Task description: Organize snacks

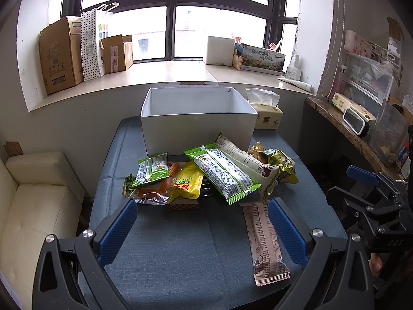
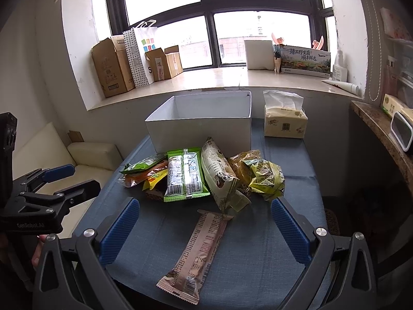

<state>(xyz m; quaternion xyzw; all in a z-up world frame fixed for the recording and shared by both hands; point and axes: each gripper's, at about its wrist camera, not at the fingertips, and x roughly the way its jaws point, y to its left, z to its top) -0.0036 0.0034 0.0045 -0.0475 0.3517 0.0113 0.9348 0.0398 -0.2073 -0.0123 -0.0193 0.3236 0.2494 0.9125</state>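
1. The left tongs [image 1: 202,228] hung above the near part of the blue-covered table [image 1: 180,253], jaws spread wide and holding nothing.
2. The right tongs [image 2: 204,228] were likewise spread wide and empty, poised over the same table a little to the right of the left pair.
3. A long pinkish snack bar [image 2: 198,253] lay flat on the cloth by itself, nearest the tongs; in the right wrist view it sat between the two blue fingers [image 2: 120,228] without touching them.
4. Behind it, the other snacks lay in a loose heap in the middle of the table: a large green packet [image 1: 223,174] on top, a small green packet [image 1: 151,169] to its left, a yellow pouch [image 1: 184,180] and an orange packet [image 1: 152,192] partly under those.
5. A cream-coloured bag [image 2: 219,175] leaned against the right side of the large green packet, and a crumpled yellow-green bag [image 2: 263,175] sat just beside it on the right.
6. An open white box [image 1: 197,120] stood at the far end of the table, just behind the heap; no snack showed in the visible part of its inside.
7. A tissue pack [image 2: 285,121] stood just to the right of the box.
8. A cream sofa [image 1: 33,201] stood to the left of the table, and cardboard boxes [image 1: 60,54] lined the windowsill [image 1: 167,75].
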